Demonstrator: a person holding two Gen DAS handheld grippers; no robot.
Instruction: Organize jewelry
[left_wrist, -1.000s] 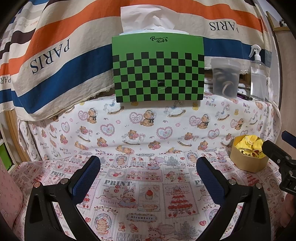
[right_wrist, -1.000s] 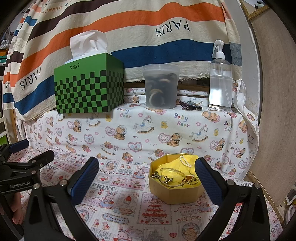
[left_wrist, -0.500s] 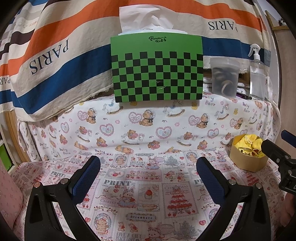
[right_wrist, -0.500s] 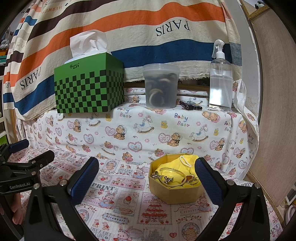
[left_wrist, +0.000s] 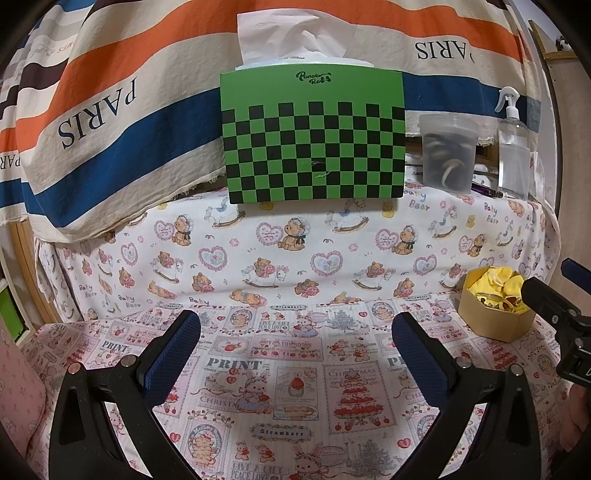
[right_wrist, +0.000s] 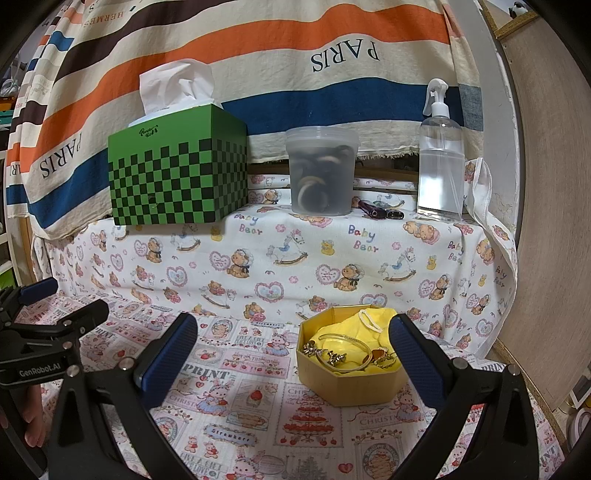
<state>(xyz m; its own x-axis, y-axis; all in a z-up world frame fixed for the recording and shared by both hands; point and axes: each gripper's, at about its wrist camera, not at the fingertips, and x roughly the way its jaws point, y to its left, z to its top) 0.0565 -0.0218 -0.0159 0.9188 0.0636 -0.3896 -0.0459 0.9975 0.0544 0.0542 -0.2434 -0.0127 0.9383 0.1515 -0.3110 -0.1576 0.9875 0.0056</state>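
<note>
A tan hexagonal box (right_wrist: 349, 384) with a yellow lining stands on the printed cloth. It holds a gold bangle (right_wrist: 354, 345) and several gold pieces. It also shows at the right of the left wrist view (left_wrist: 493, 325). My right gripper (right_wrist: 295, 339) is open and empty, its right finger just beside the box. My left gripper (left_wrist: 295, 338) is open and empty over bare cloth, well left of the box. Each gripper shows at the edge of the other's view.
On the raised shelf behind stand a green checkered tissue box (right_wrist: 177, 173), a translucent tub (right_wrist: 321, 173) with rings inside and a clear spray bottle (right_wrist: 439, 158). Small dark items (right_wrist: 380, 213) lie beside the tub. A wooden panel (right_wrist: 546, 221) rises on the right.
None in the right wrist view. The left wrist view has shifted very slightly; the scene sits a touch further left and lower.
</note>
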